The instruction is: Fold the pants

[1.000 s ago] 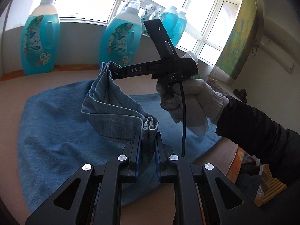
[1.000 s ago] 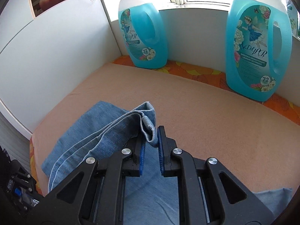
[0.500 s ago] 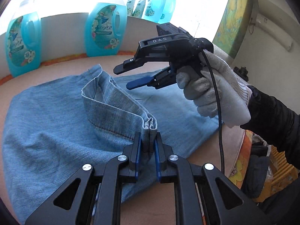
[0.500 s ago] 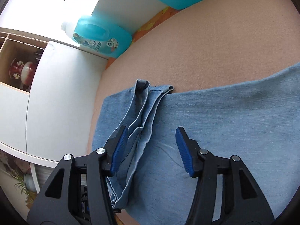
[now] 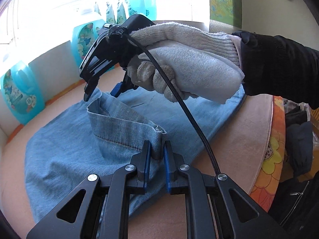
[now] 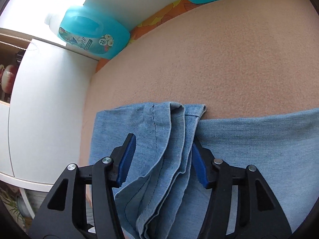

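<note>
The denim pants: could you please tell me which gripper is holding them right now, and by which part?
The left gripper is shut on the hem corner of the pants. The right gripper has its jaws open astride the bunched hem layers, gripping nothing.

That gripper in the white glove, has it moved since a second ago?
Yes. The right gripper has dropped from level with the detergent bottles to the folded pants, letting go of the hem; its jaws have since been closing.

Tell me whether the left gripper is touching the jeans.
Touching. The left wrist view shows the left gripper shut on the bunched hem of the jeans, both blue pads pressed against the denim with no gap.
</note>
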Motion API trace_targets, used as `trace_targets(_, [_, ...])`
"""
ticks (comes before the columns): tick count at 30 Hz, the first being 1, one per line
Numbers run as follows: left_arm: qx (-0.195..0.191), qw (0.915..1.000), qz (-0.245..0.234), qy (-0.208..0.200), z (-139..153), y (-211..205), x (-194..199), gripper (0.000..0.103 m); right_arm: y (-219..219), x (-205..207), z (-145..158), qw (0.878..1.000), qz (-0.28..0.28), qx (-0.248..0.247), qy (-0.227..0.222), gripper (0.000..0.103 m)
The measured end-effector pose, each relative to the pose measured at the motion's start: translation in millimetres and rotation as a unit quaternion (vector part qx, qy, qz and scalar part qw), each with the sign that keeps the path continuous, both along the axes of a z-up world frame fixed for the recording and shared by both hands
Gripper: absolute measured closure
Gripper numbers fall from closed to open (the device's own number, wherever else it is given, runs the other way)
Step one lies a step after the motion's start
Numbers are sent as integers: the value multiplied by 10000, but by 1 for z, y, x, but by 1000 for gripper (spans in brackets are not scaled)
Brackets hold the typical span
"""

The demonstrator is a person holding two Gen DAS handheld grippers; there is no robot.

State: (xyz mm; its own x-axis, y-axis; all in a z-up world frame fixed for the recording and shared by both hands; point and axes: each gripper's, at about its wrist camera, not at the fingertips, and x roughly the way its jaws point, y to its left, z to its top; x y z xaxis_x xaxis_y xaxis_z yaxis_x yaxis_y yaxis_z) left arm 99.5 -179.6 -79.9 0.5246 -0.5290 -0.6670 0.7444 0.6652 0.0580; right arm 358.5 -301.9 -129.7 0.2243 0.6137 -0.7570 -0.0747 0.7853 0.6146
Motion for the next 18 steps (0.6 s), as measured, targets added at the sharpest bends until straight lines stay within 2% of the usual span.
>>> trace_targets(2, [-66, 9999, -84, -57, 1, 2, -7, 92, 0, 3, 2, 9998, 24, -192, -16, 90])
trace_targets(5, [-76, 9998, -190, -37, 0, 2, -17, 92, -8, 6, 7, 9997, -100, -162, -170, 92])
trace_targets(10, [-256, 9996, 79, 69, 4, 14, -15, 92, -21, 5, -1, 9998, -14, 169, -39, 92])
trace_targets(11, [-287, 9994, 82, 174, 4, 16, -11, 92, -25, 4, -3, 9997, -23, 237, 8, 90])
trace_targets(14, [-438, 9970, 70, 630, 5, 16, 7, 90, -29, 3, -10, 9990, -8, 445, 43, 70])
trace_targets(16, [-423, 9962, -4, 761, 5, 9, 15, 80, -31, 3, -13, 9984, -3, 556, 36, 68])
trace_targets(18, [-270, 9969, -126, 734, 2, 0, 14, 80, -31, 3, -14, 9984, 35, 572, 13, 68])
